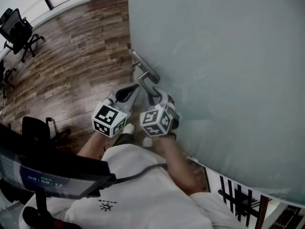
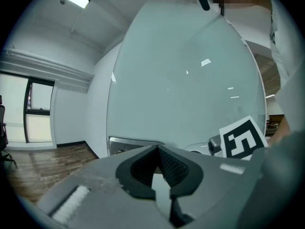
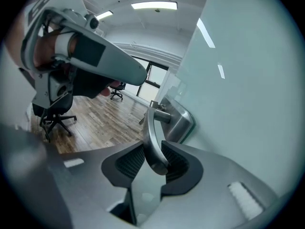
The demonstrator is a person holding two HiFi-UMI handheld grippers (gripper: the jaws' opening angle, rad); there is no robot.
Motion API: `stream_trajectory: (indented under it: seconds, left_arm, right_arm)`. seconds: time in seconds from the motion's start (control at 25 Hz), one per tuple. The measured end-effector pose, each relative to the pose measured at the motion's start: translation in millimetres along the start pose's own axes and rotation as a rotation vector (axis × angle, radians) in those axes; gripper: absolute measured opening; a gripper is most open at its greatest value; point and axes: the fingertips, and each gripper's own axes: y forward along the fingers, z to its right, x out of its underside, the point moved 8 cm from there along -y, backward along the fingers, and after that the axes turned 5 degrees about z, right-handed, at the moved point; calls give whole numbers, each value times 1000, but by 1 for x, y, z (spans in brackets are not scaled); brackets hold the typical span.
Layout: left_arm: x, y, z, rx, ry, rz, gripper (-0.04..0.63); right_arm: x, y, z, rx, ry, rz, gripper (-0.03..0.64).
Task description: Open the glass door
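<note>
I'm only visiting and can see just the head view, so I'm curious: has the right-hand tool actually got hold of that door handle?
Observer: Yes. In the right gripper view, the right gripper is closed on the free end of the lever handle, which it grips from both sides.
Operator: And the other tool, is it holding something too?
Observer: No. In the left gripper view, the left gripper is shut with nothing between its jaws, and the glass door is ahead of it.
</note>
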Motion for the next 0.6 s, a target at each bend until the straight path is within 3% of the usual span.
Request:
stream_trajectory:
  seconds: [0.6]
  left_arm:
    - [9, 19, -35, 276, 40, 52, 6]
  right_arm:
    - [15, 9, -7, 176, 26, -64, 117]
